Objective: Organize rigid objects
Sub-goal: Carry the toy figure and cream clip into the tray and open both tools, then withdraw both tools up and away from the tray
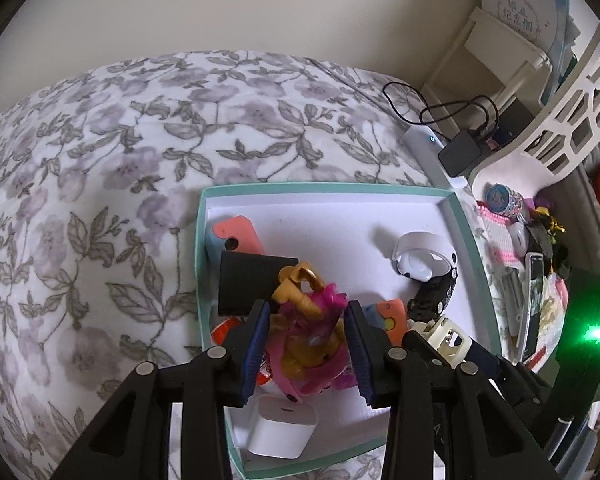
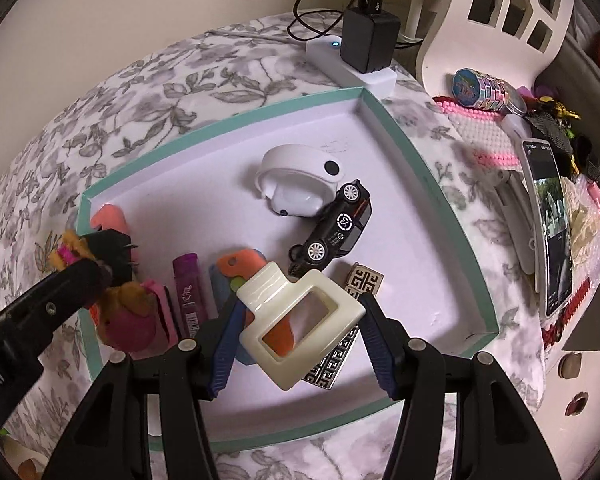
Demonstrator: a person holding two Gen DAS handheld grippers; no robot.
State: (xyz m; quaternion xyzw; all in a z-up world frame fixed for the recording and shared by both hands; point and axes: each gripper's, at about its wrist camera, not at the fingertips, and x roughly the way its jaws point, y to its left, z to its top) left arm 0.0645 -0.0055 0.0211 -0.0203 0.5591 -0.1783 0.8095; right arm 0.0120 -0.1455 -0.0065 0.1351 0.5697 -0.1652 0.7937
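Observation:
A teal-rimmed white tray [image 1: 466,240] [image 2: 428,184] lies on a floral bedspread. In the left wrist view my left gripper [image 1: 307,342] is over its near left part, shut on a pink and gold toy figure [image 1: 308,332], which also shows at the left of the right wrist view [image 2: 128,308]. My right gripper [image 2: 302,344] is shut on a cream rectangular clip [image 2: 300,316] above the tray's front. The tray holds a white round case [image 2: 296,180], a black toy car [image 2: 336,228], a black plug [image 1: 252,284], a white charger cube [image 1: 280,432], a purple tube [image 2: 188,292], orange-and-blue pieces [image 2: 244,264] and patterned tiles [image 2: 364,280].
A white power strip [image 2: 352,68] with a black adapter [image 2: 370,40] lies behind the tray. To the right stand a white chair [image 2: 492,12], a phone [image 2: 548,216], a pink knitted mat [image 2: 480,128], a colourful cylinder [image 2: 480,88] and keys [image 2: 556,112].

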